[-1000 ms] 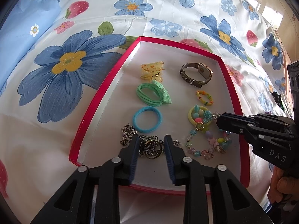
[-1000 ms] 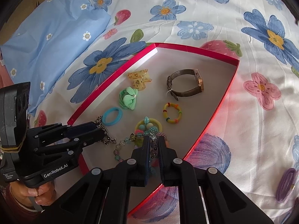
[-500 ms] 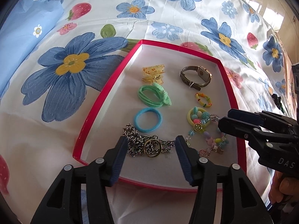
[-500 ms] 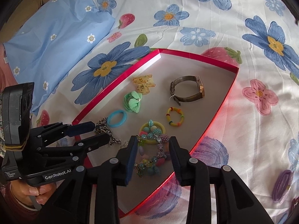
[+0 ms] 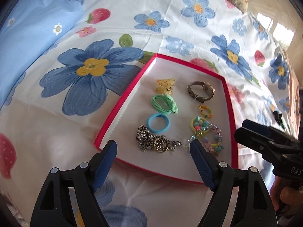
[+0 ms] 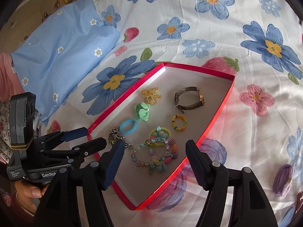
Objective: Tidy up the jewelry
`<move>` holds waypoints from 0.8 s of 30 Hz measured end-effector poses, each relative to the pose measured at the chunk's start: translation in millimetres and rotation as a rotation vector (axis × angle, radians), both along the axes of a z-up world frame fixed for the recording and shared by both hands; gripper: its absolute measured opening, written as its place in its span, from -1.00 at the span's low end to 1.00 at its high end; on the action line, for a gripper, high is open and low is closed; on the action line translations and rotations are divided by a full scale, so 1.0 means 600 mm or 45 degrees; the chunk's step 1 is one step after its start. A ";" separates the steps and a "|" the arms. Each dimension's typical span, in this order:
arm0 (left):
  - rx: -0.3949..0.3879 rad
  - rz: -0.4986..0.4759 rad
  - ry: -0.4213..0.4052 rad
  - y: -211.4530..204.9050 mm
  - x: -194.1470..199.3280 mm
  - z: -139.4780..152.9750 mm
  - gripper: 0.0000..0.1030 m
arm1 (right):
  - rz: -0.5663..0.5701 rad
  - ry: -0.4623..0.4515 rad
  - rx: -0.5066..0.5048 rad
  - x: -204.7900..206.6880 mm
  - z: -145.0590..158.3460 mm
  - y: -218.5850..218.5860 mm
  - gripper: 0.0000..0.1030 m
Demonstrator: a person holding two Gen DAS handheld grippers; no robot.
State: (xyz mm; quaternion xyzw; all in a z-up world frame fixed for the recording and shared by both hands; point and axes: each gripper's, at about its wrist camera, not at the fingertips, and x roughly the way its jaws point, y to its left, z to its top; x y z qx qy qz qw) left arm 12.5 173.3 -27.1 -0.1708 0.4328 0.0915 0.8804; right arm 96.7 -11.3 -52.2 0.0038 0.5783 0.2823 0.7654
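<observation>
A red-rimmed tray (image 5: 121, 111) (image 6: 217, 117) lies on the flowered bedsheet. In it lie a yellow hair claw (image 5: 165, 85), a green hair tie (image 5: 164, 103), a blue hair tie (image 5: 158, 123), a silver chain with a gold ring (image 5: 158, 143), a watch (image 5: 201, 91), a small beaded ring (image 5: 205, 111) and a pastel bead bracelet (image 5: 212, 141) (image 6: 157, 157). My left gripper (image 5: 153, 149) is open and empty, just short of the tray's near edge. My right gripper (image 6: 155, 149) is open and empty, above the bead bracelet. Each gripper shows in the other's view.
A light blue pillow (image 6: 56, 51) lies at the far left. A purple hair tie (image 6: 282, 179) lies on the sheet right of the tray. A dark item (image 5: 278, 118) lies on the sheet beyond the tray's right side.
Both grippers have opened wide and drawn back from the tray. The chain and the bead bracelet now lie free in the tray.
</observation>
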 end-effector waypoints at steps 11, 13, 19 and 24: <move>-0.008 0.088 -0.034 -0.015 -0.091 0.014 0.74 | -0.093 -0.001 0.146 -0.054 0.023 -0.052 0.58; 0.001 0.084 -0.036 -0.024 -0.105 0.015 0.74 | -0.097 -0.005 0.166 -0.067 0.027 -0.061 0.60; 0.083 0.068 -0.055 -0.047 -0.137 0.045 0.74 | -0.094 -0.068 0.158 -0.086 0.056 -0.077 0.60; 0.218 0.017 -0.156 -0.072 -0.163 0.122 0.89 | -0.035 -0.192 0.100 -0.082 0.122 -0.070 0.65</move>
